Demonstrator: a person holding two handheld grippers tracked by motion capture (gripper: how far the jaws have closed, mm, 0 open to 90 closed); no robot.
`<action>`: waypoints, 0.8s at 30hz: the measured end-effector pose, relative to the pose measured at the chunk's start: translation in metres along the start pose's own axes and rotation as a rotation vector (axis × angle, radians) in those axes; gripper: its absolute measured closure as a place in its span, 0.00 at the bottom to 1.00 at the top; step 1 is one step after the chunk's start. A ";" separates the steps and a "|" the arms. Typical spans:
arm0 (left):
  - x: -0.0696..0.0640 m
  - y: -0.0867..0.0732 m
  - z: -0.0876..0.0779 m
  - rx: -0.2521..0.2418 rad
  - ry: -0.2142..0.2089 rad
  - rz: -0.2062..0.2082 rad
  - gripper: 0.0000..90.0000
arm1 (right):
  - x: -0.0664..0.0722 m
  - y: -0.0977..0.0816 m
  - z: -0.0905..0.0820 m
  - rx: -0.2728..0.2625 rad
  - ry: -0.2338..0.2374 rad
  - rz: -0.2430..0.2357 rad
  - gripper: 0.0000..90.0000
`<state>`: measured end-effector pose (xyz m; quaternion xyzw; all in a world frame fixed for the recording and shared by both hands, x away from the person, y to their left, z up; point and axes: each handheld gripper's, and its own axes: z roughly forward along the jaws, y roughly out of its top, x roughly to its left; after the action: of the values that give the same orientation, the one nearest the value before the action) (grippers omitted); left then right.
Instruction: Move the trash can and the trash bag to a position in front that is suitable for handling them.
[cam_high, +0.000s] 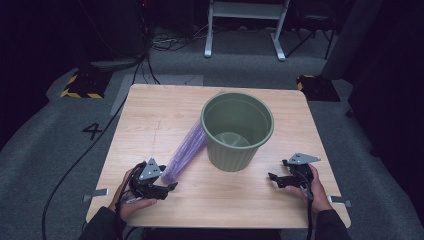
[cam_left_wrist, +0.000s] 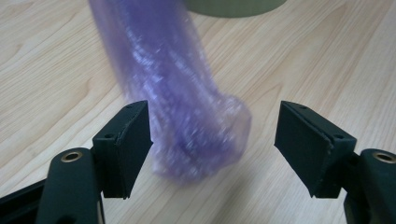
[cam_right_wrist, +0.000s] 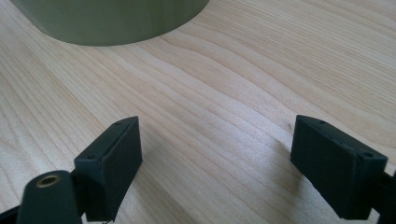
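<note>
On the table: purple plastic bag (cam_high: 184, 151), rolled into a long loose bundle, lies slanted with its far end against the green bin (cam_high: 238, 131).
Left gripper (cam_left_wrist: 212, 140): jaws wide, near end of the bag between them, one pad brushing it, no squeeze yet.
Right gripper (cam_right_wrist: 215, 154): jaws wide over bare wood, well apart from the bag.
Feel: I'd guess featherlight, floppy, crinkly and a bit slippery.
Where to grab: the bunched near end, pinched firmly so the film doesn't slide out.

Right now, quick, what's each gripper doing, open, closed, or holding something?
Left gripper: open, the end of the purple plastic bag between its jaws, not clamped.
Right gripper: open, holding nothing.
</note>
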<state>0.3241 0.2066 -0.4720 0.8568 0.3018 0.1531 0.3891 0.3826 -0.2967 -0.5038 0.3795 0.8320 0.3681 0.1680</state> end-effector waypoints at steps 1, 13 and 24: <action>0.000 0.000 0.000 0.000 0.000 0.000 0.29 | 0.000 0.000 0.000 0.000 0.000 0.000 0.18; 0.037 -0.014 -0.009 0.005 0.072 -0.015 0.57 | 0.000 0.000 0.000 0.000 0.001 -0.001 0.18; 0.035 -0.009 0.020 0.065 -0.002 0.031 0.77 | 0.000 0.000 0.000 -0.001 0.000 -0.001 0.19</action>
<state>0.3571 0.2224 -0.4910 0.8736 0.2931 0.1484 0.3590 0.3823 -0.2967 -0.5038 0.3789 0.8321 0.3682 0.1685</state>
